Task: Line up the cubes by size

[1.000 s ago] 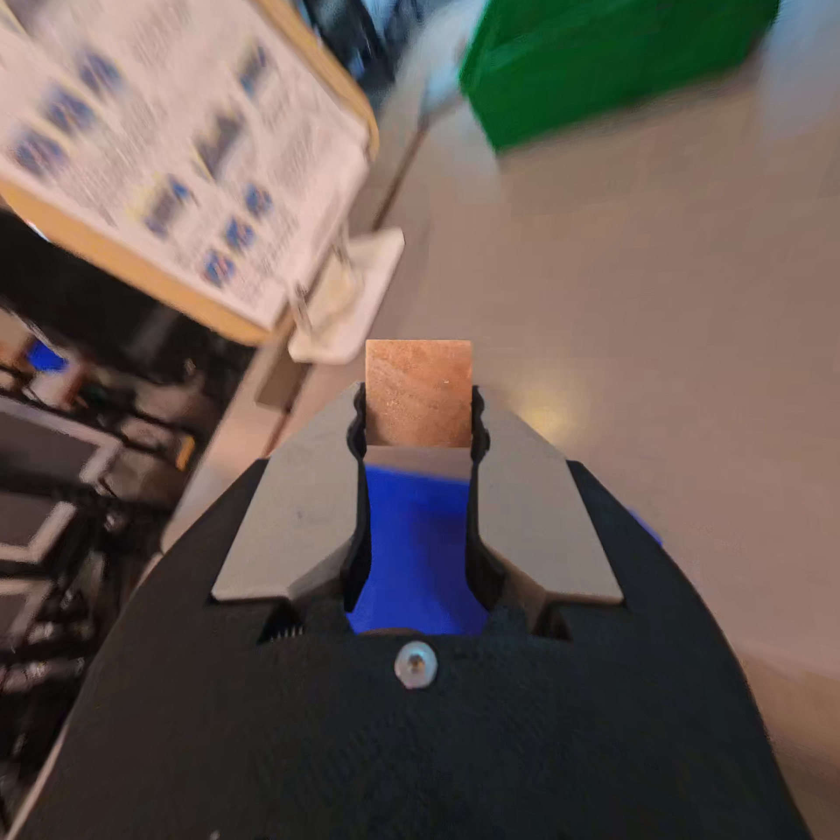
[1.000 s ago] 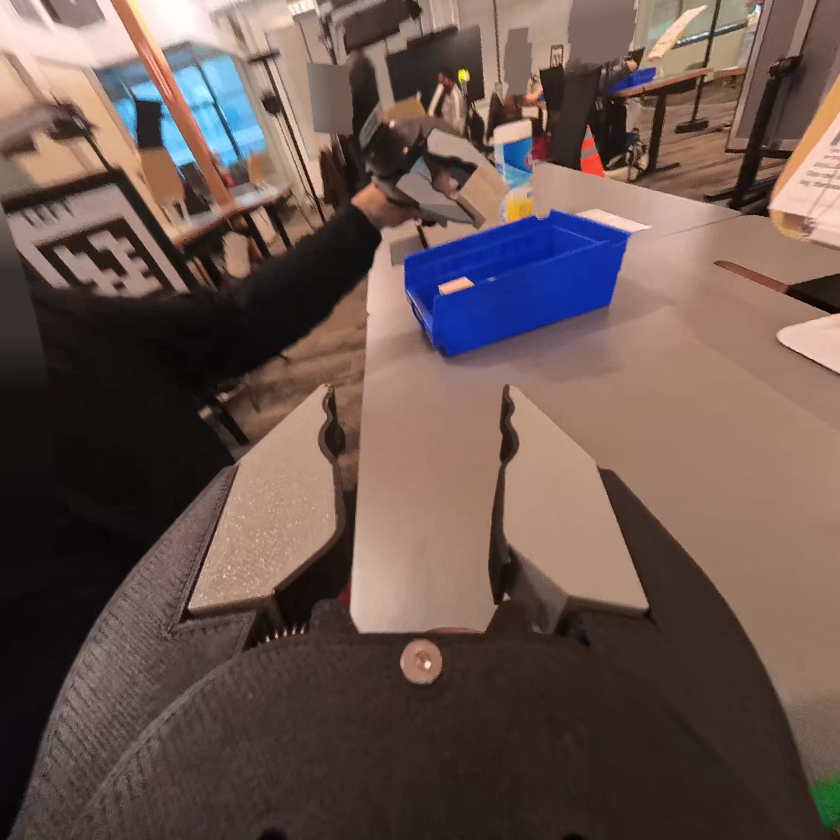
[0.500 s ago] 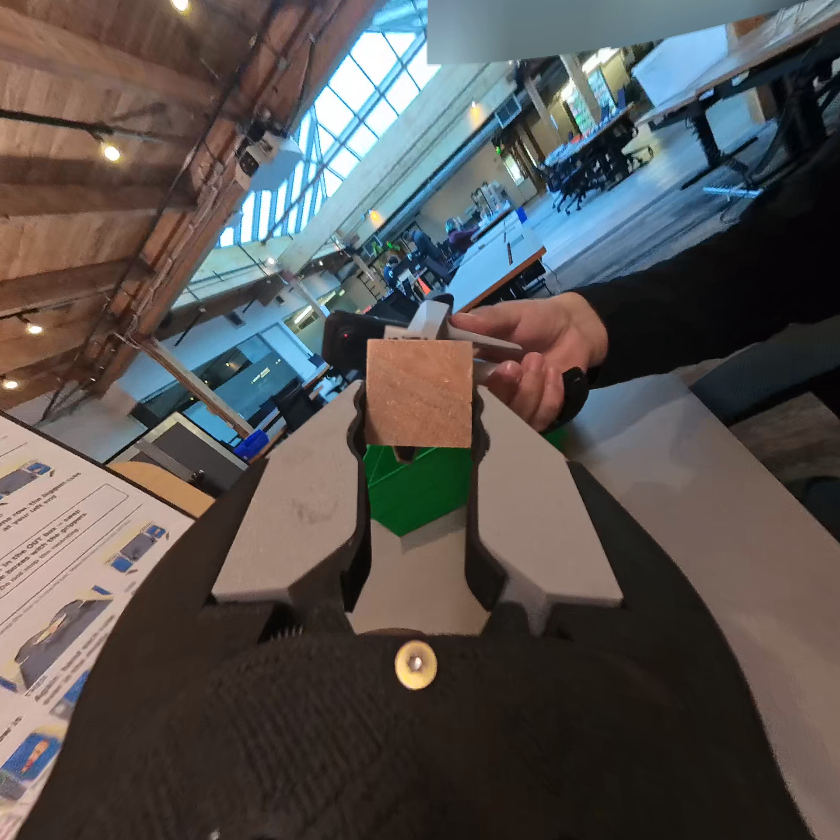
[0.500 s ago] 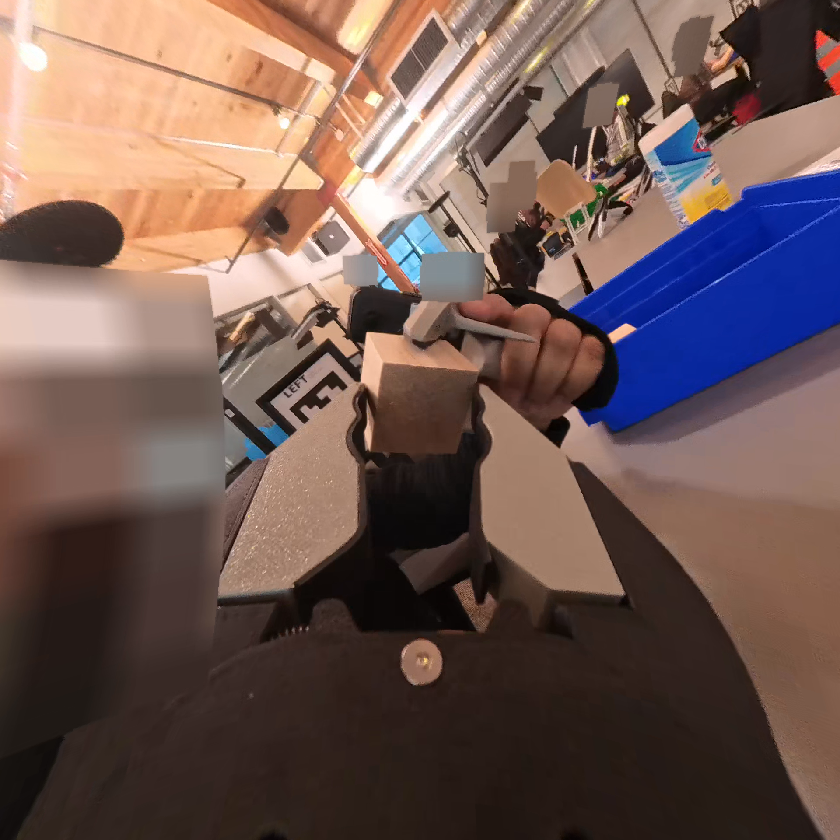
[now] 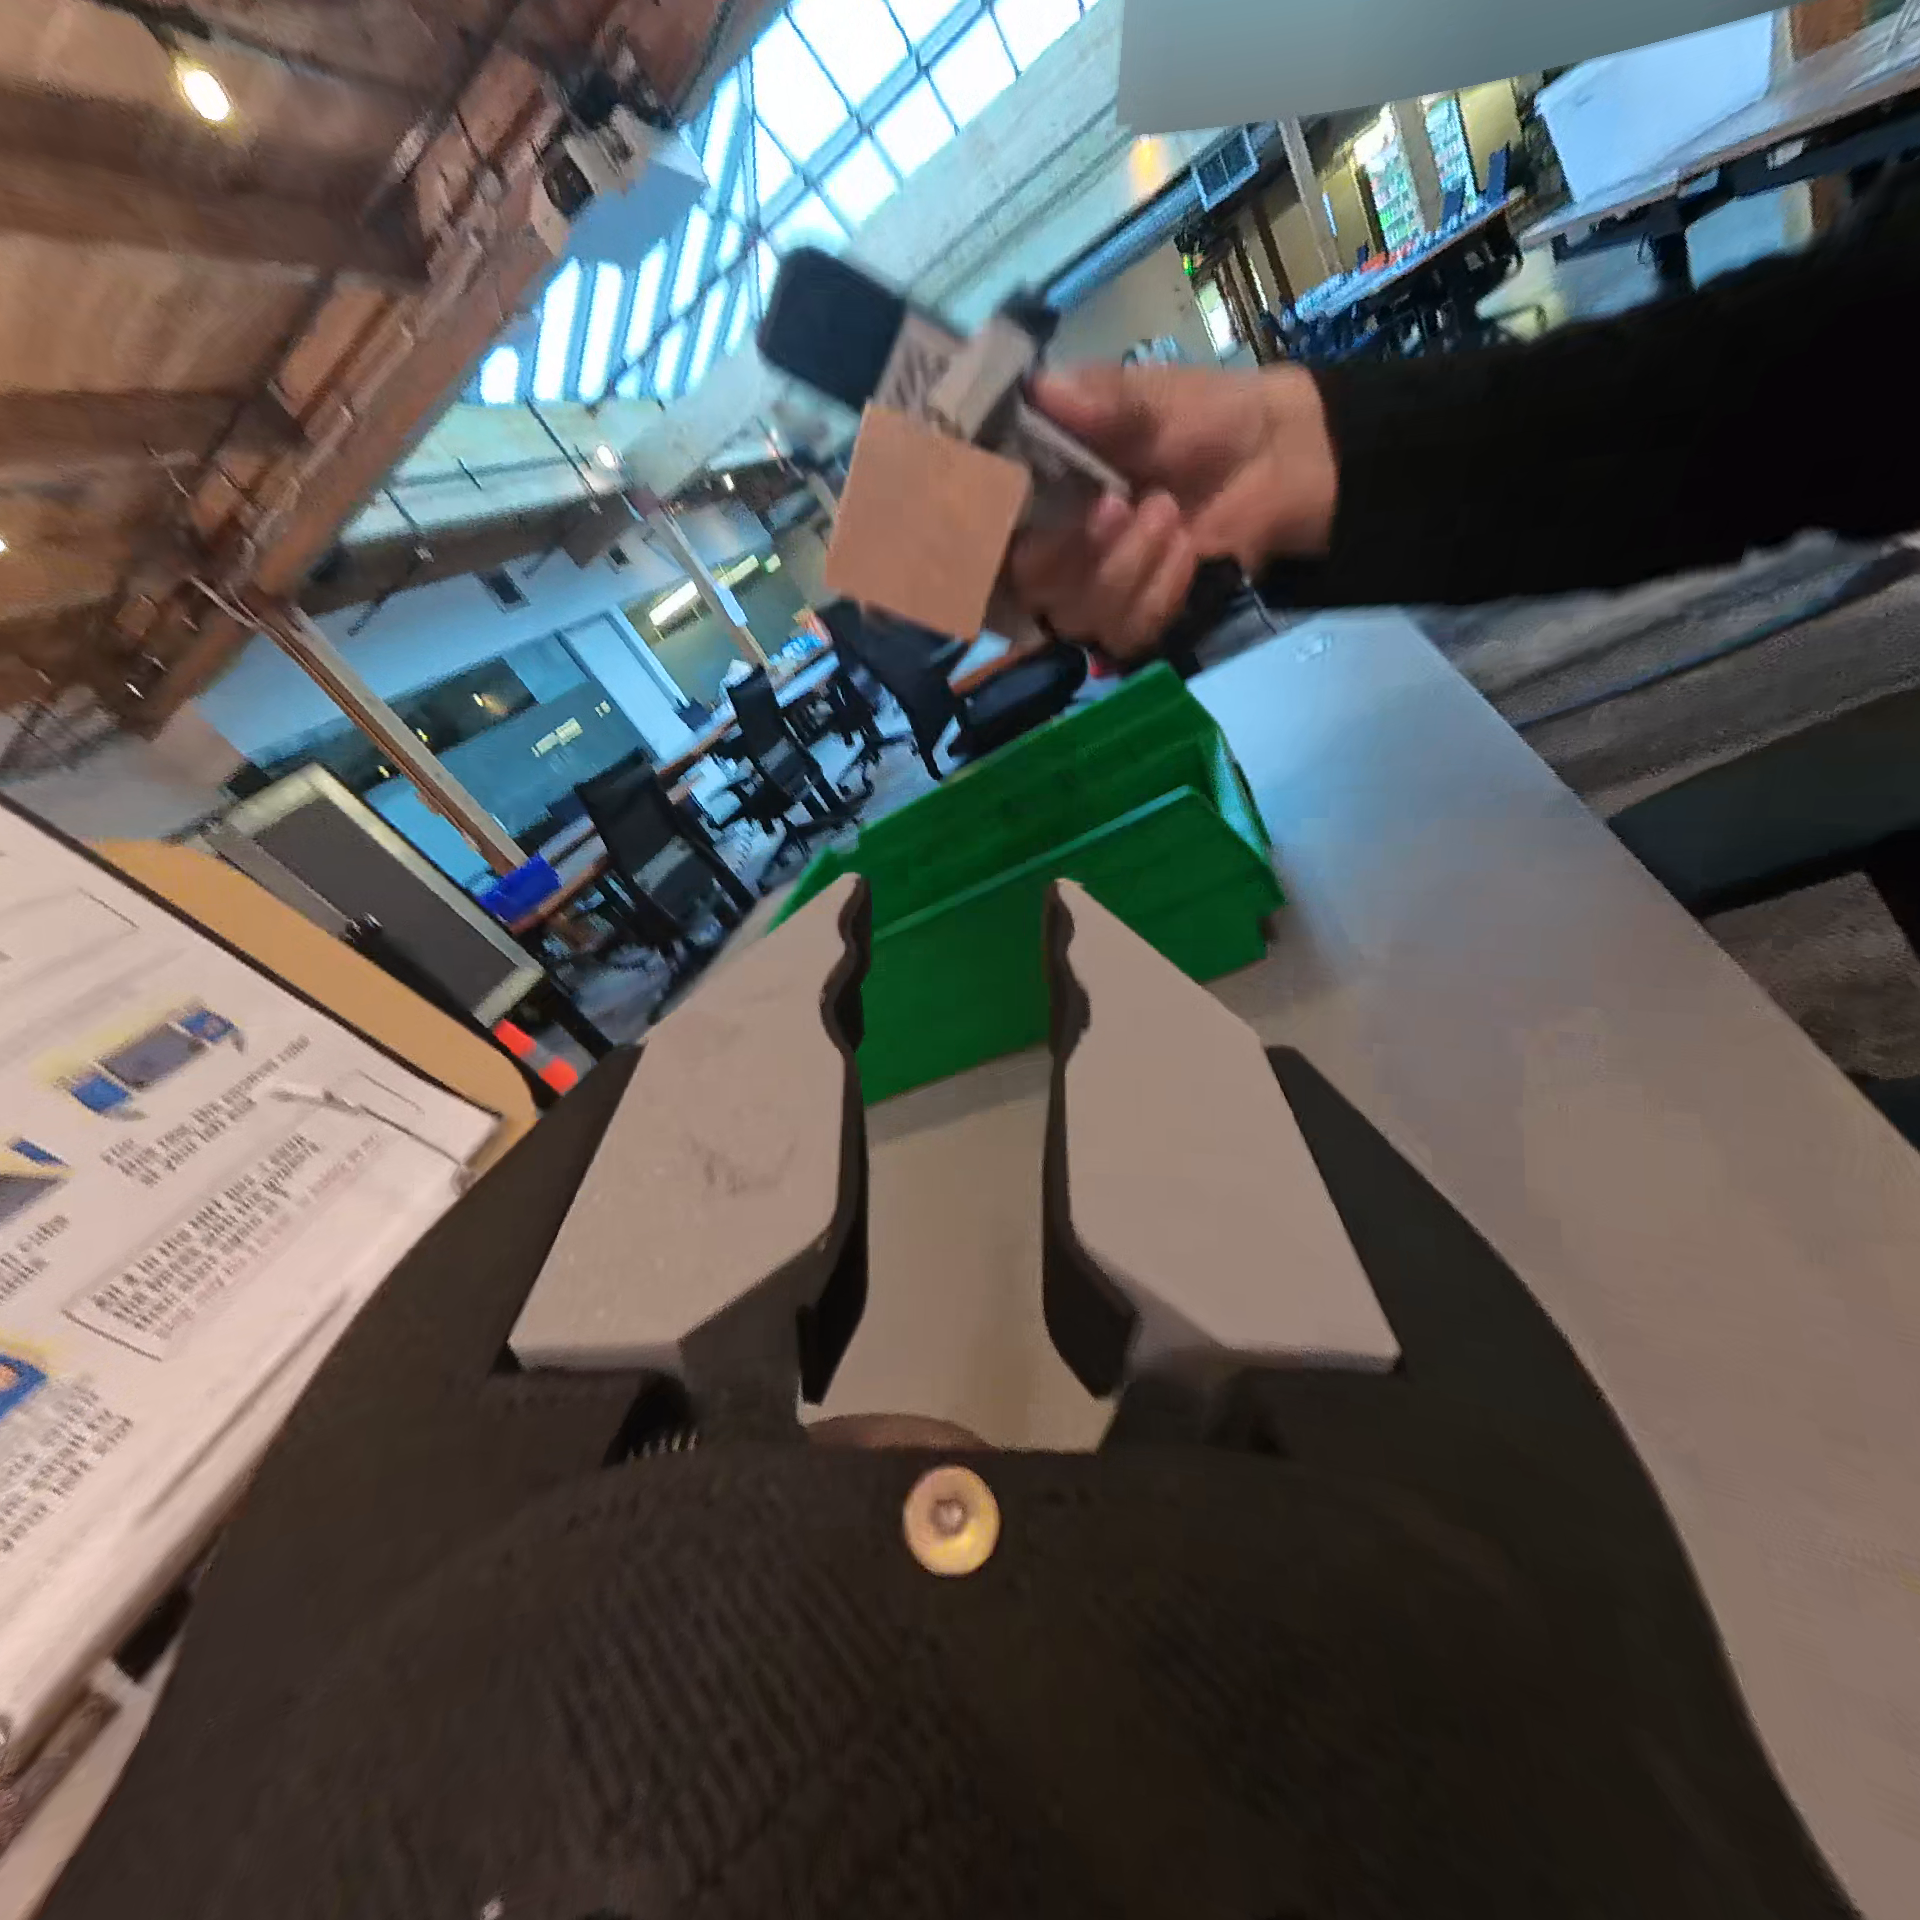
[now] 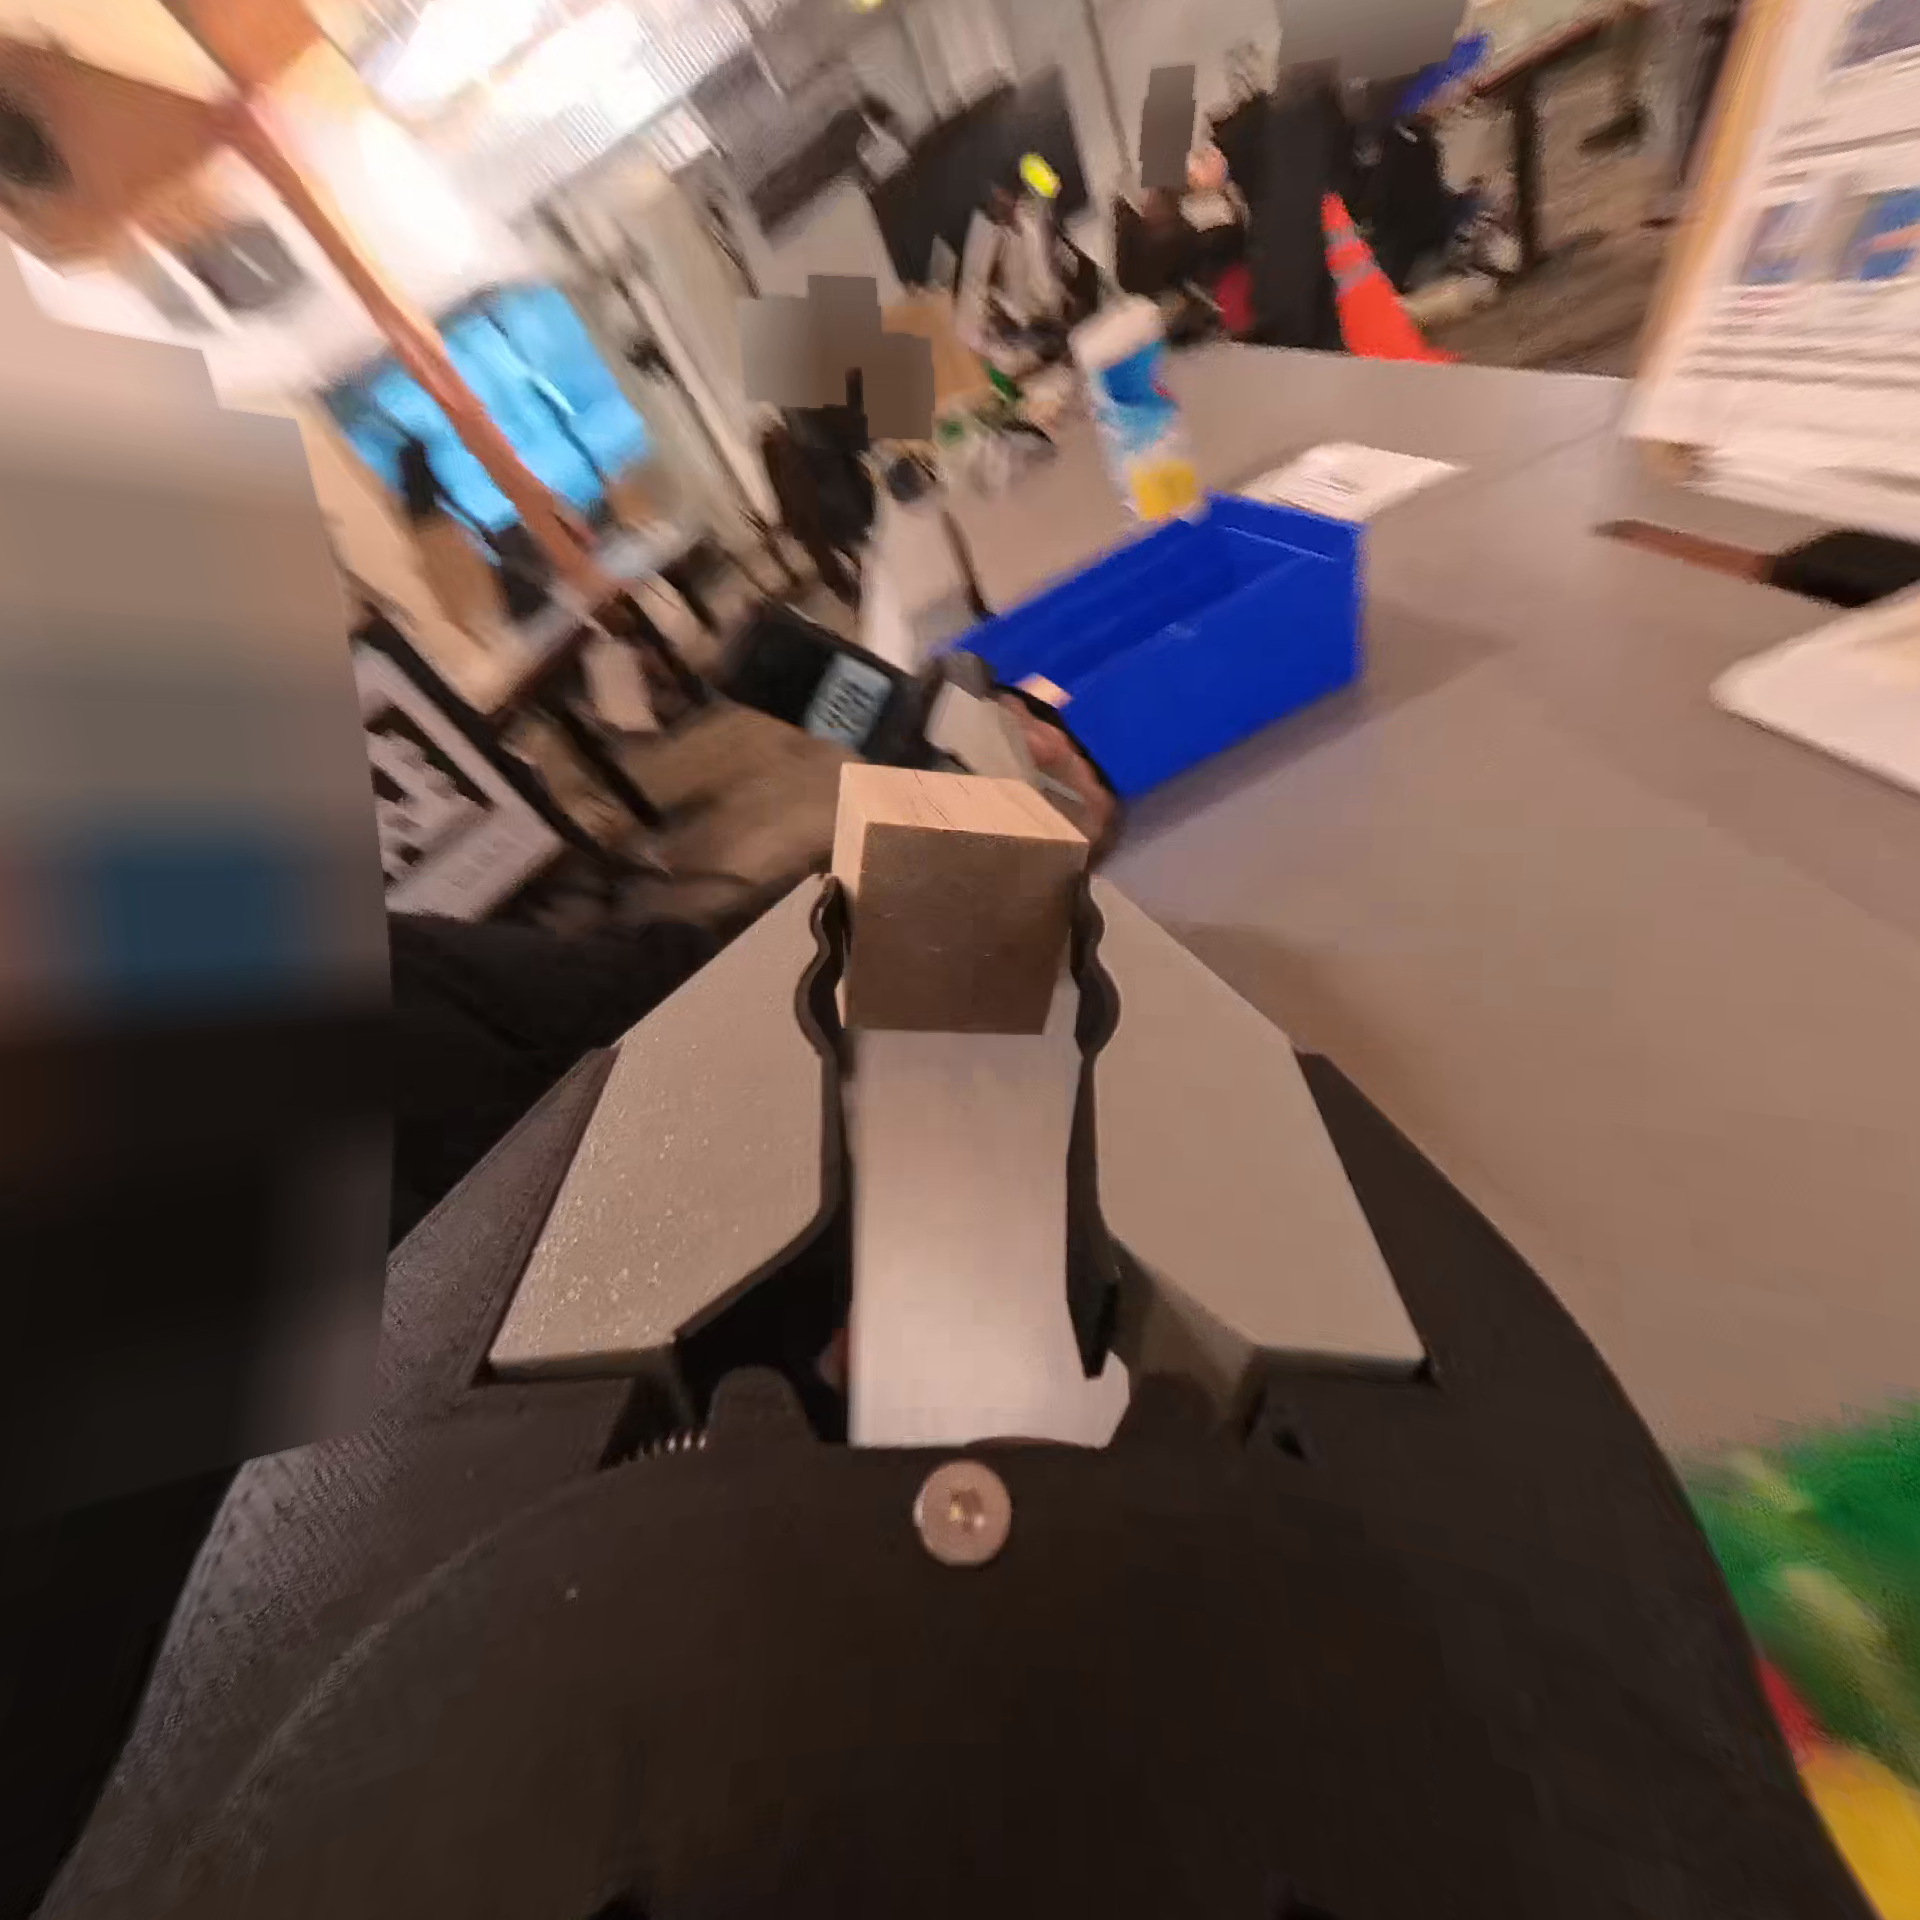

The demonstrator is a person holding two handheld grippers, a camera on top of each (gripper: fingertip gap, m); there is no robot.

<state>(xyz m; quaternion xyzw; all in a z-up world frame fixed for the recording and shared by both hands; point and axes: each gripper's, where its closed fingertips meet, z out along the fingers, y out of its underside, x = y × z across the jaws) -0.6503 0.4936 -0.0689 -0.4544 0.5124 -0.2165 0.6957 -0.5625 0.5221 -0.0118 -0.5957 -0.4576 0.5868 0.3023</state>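
A wooden cube (image 6: 956,925) sits clamped between the fingertips of my right gripper (image 6: 958,904), held in the air above the grey table (image 6: 1455,987). In the left wrist view the same cube (image 5: 925,535) shows farther off, at the tip of the right gripper held by a hand (image 5: 1174,499). My left gripper (image 5: 954,935) is open and empty, its fingers apart over the table, below and short of the cube. Another small wooden cube (image 6: 1034,691) lies in the blue bin (image 6: 1195,665).
A green bin (image 5: 1039,894) stands on the table beyond the left gripper. A poster board (image 5: 156,1195) stands at the left. A wipes canister (image 6: 1143,416) stands behind the blue bin. A white stand base (image 6: 1829,686) lies at the right. People sit in the background.
The cube has passed from my left gripper to my right one. The left gripper opened and drew back from it. The right gripper, open one second ago, is shut on the cube.
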